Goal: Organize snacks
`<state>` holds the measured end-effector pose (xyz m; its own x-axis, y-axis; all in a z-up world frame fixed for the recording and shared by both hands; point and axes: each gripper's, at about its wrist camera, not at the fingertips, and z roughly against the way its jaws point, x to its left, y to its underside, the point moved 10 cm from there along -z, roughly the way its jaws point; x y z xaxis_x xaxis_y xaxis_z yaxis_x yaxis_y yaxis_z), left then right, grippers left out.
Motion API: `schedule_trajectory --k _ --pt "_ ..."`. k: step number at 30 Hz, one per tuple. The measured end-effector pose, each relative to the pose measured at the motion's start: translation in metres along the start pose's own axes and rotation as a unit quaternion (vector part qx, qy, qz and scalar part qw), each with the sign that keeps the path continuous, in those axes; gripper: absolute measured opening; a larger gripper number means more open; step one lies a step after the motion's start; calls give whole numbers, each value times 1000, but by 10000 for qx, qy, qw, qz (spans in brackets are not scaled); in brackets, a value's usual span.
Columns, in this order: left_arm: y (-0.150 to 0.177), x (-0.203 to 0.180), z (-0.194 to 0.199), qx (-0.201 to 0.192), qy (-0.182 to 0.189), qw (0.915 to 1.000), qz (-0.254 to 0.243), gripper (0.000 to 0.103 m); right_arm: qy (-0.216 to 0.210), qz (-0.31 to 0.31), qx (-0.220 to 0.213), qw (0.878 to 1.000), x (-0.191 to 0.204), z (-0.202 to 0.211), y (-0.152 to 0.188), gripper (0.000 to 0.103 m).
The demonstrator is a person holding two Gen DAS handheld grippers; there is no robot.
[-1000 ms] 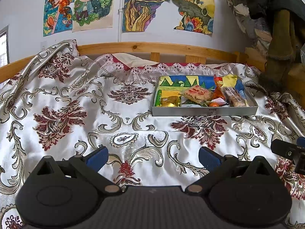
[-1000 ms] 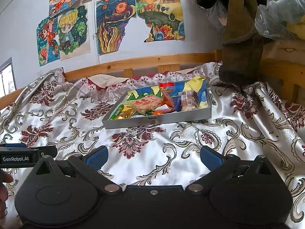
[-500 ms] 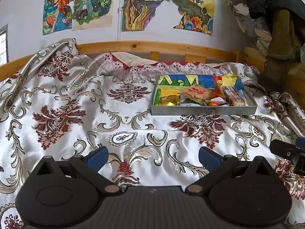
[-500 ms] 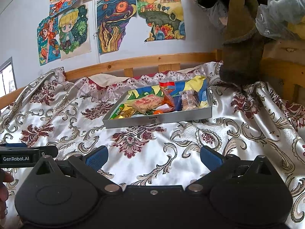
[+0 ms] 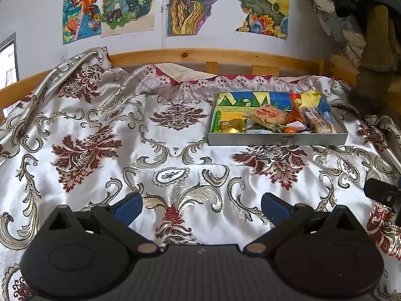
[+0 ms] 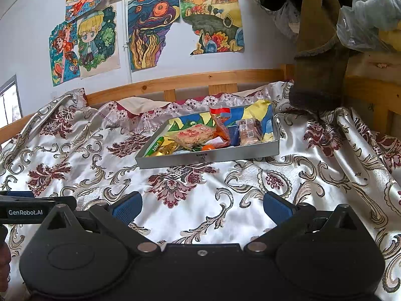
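A grey metal tray with a colourful lining sits on a patterned satin bedspread. It holds several wrapped snacks: a red-printed cake pack, a green stick pack, gold wrappers, an orange packet and a brown bar pack. My left gripper is open and empty, well short of the tray. My right gripper is open and empty, also short of the tray.
The bedspread covers the bed up to a wooden rail. Drawings hang on the wall. Brown clothing and a plastic bag hang at the right. The other gripper shows at each view's edge.
Both grippers have barely shifted; the tray sits slightly nearer and lower in the views. Both stay open and empty.
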<state>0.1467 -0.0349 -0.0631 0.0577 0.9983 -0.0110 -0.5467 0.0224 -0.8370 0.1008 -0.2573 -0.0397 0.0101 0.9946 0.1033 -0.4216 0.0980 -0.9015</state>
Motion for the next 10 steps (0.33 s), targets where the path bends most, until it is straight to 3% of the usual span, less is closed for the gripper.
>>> schedule_trajectory --k 10 --pt "3 1 -3 69 -31 10000 -19 103 0 -1 -1 10000 0 0 0 102"
